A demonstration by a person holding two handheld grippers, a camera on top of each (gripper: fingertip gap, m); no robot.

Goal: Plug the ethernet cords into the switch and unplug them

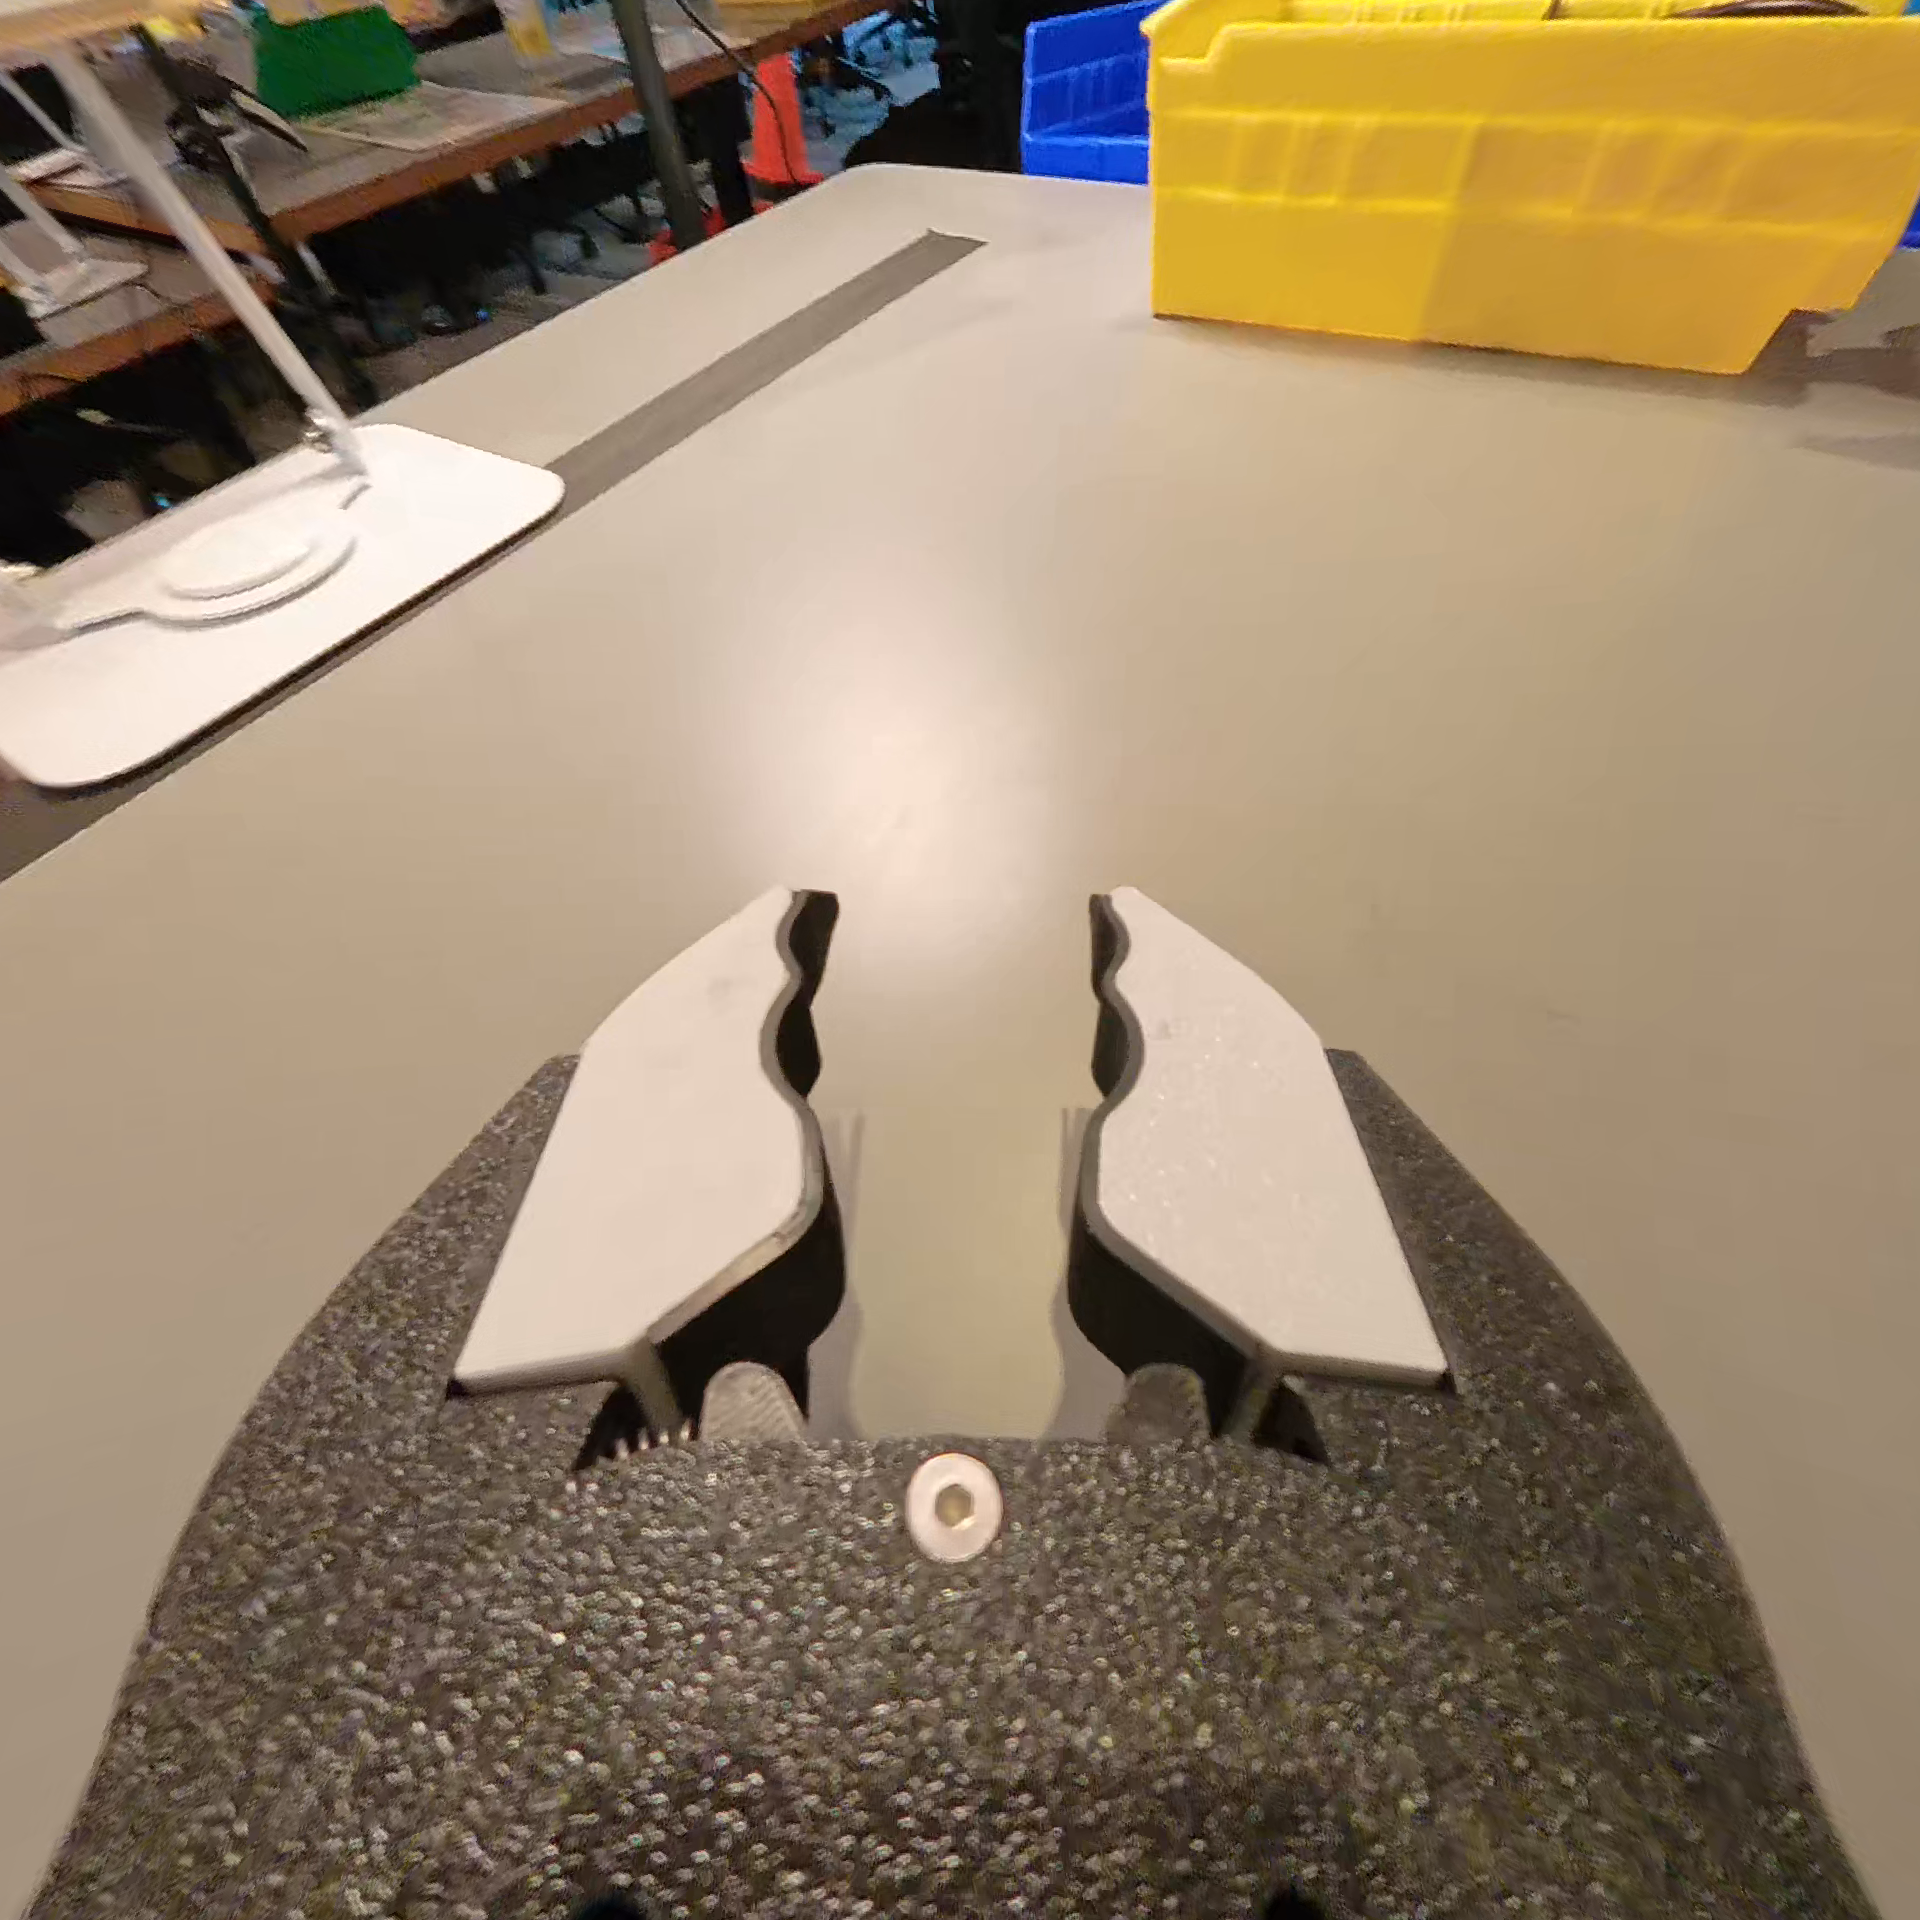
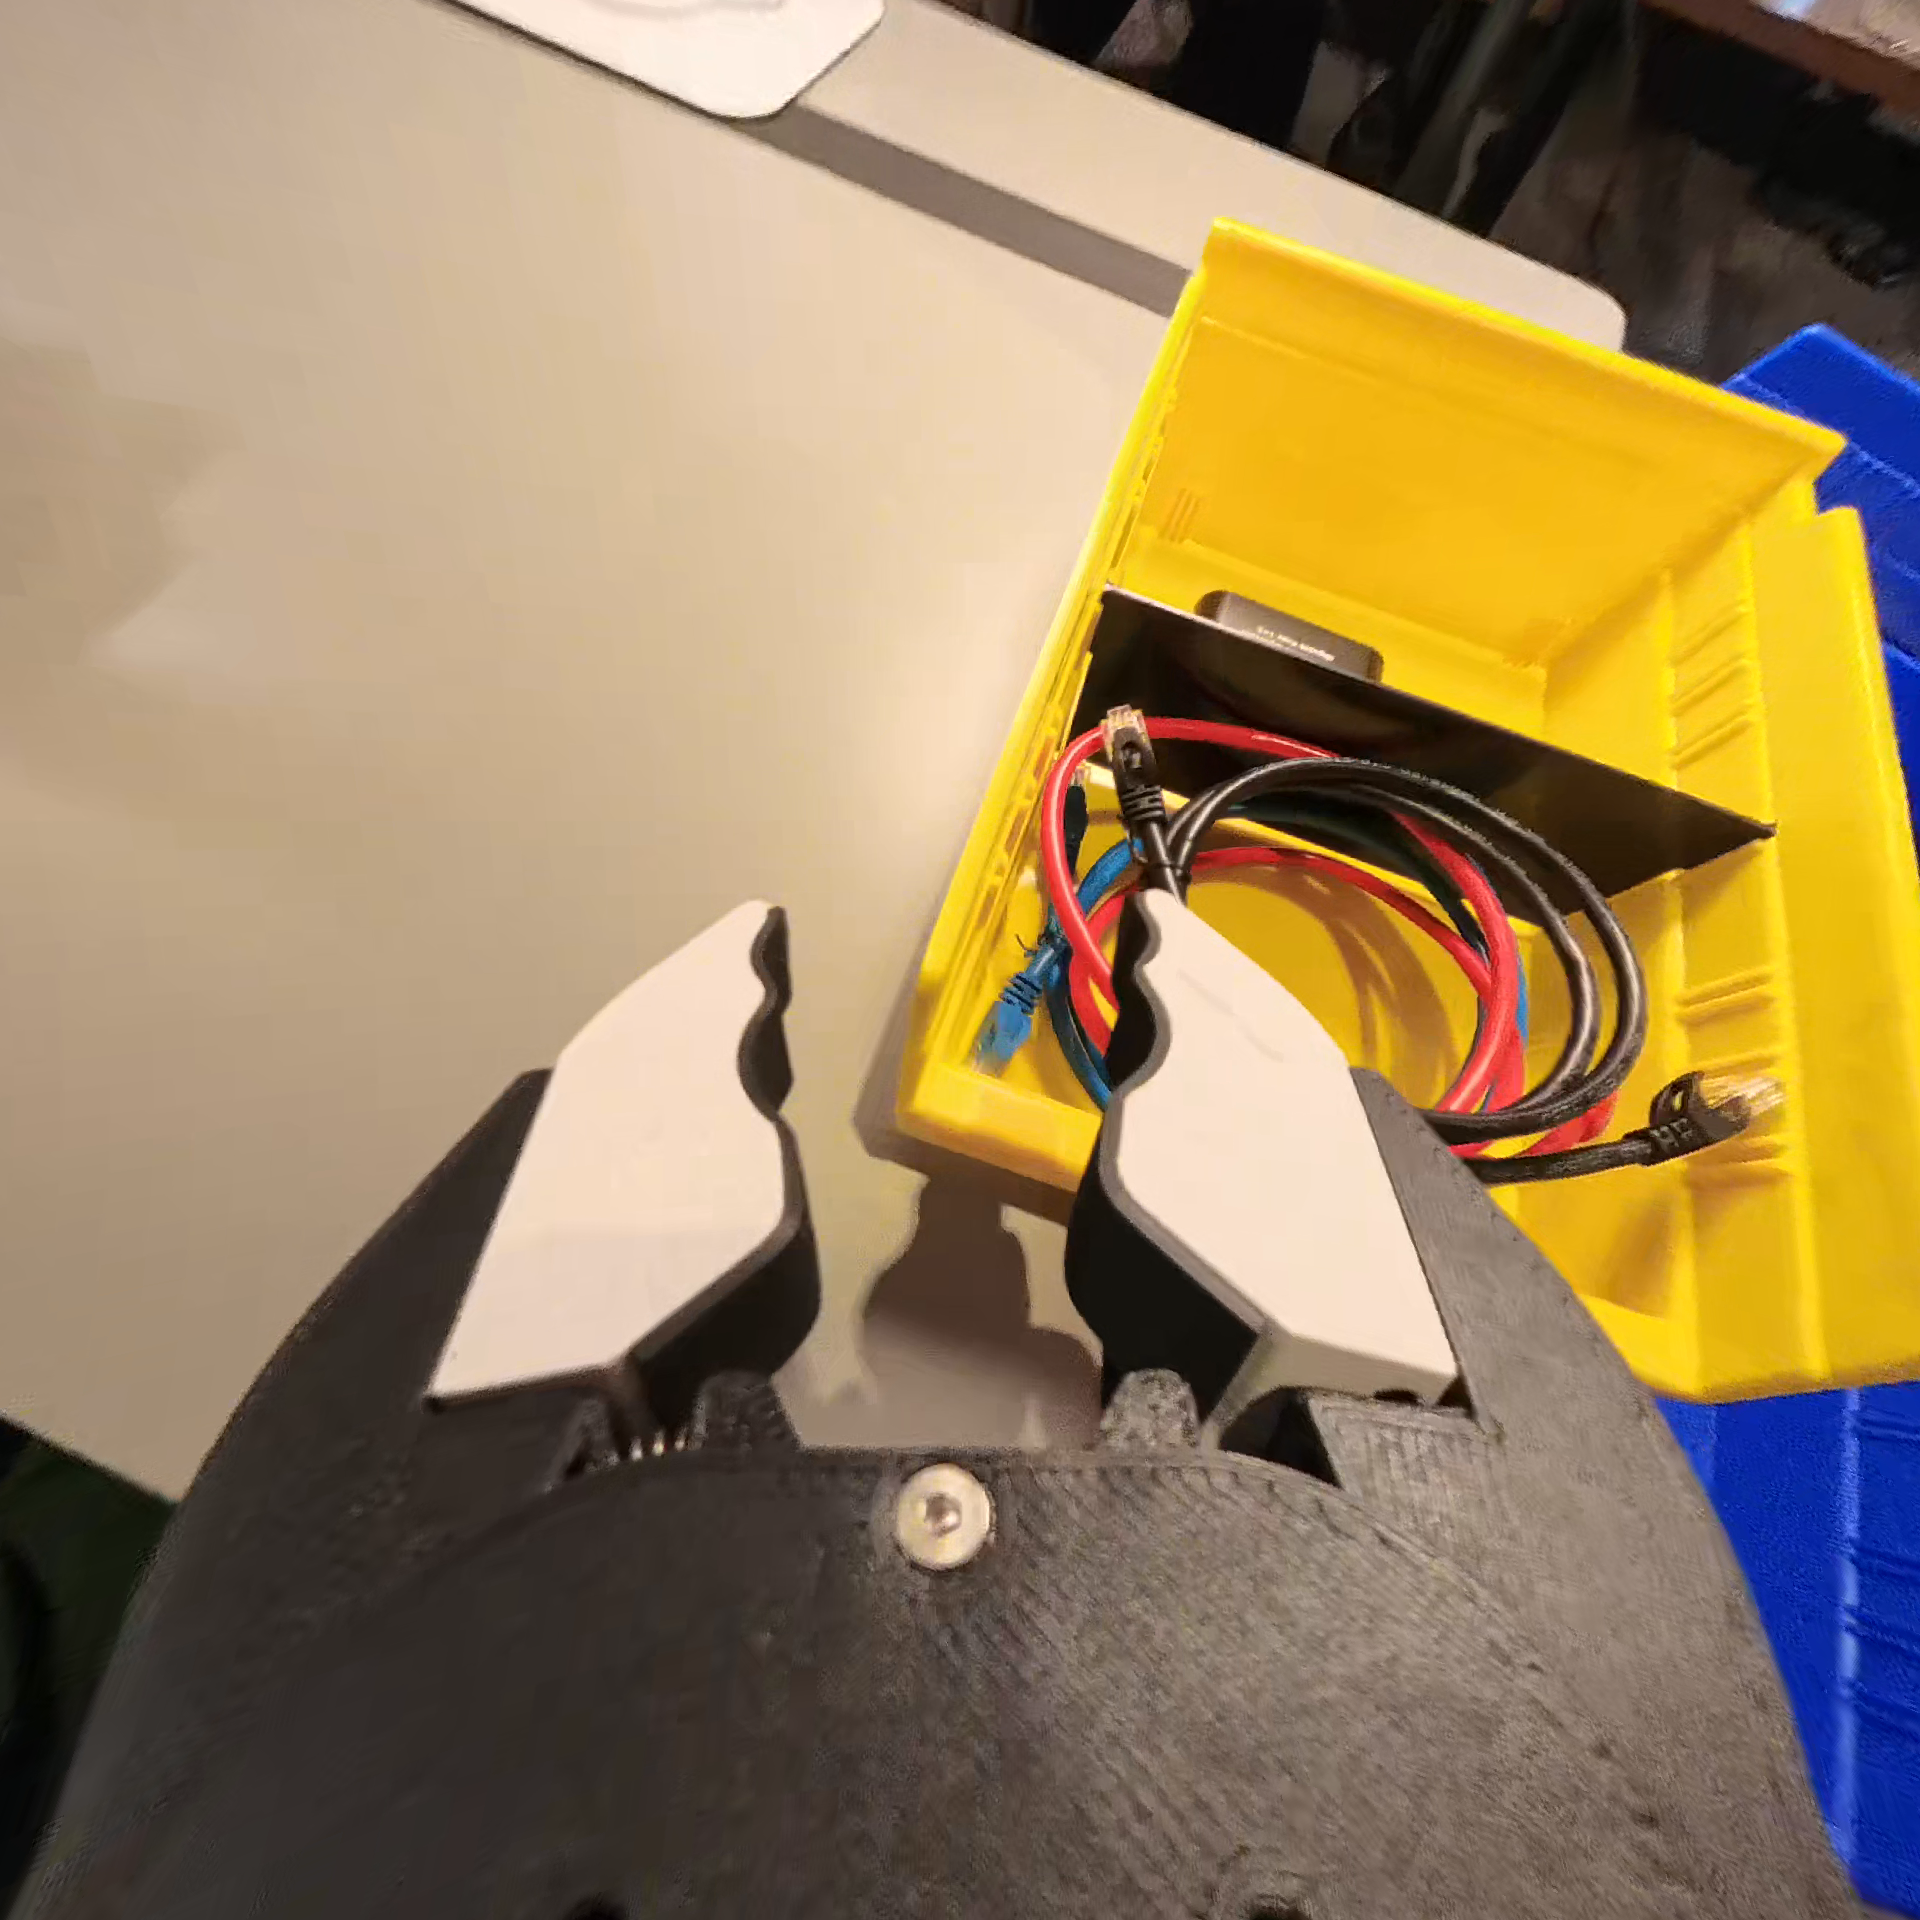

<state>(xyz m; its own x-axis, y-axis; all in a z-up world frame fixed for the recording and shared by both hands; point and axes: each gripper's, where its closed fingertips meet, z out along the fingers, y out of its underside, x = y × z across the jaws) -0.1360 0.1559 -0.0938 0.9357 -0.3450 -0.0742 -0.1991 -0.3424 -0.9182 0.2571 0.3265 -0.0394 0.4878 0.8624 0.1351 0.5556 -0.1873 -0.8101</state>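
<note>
In the right wrist view a yellow bin (image 2: 1455, 499) holds coiled ethernet cords: a red cord (image 2: 1475, 935), a black cord (image 2: 1600, 935) and a blue cord (image 2: 1013, 1013). A black divider (image 2: 1507, 790) splits the bin. Behind it lies the black switch (image 2: 1294, 646). My right gripper (image 2: 961, 914) is open and empty, above the bin's near left corner. One black plug (image 2: 1127, 743) stands up in the bin; another (image 2: 1714, 1110) lies at the right. My left gripper (image 1: 961, 904) is open and empty over the bare grey table (image 1: 935, 582). The yellow bin (image 1: 1455, 208) stands at the far right.
A white lamp base (image 1: 260, 592) sits at the table's left edge, and shows in the right wrist view (image 2: 727, 42). A dark tape strip (image 1: 779, 353) runs across the table. A blue bin (image 1: 1081, 94) stands behind the yellow one, seen also in the right wrist view (image 2: 1849, 1558). Workbenches lie beyond. Some 45 cm of space lies between my two pairs of fingers. To reach the black plug (image 2: 1127, 743) in a straight line is about 9 cm for my right fingers, about 45 cm for my left.
</note>
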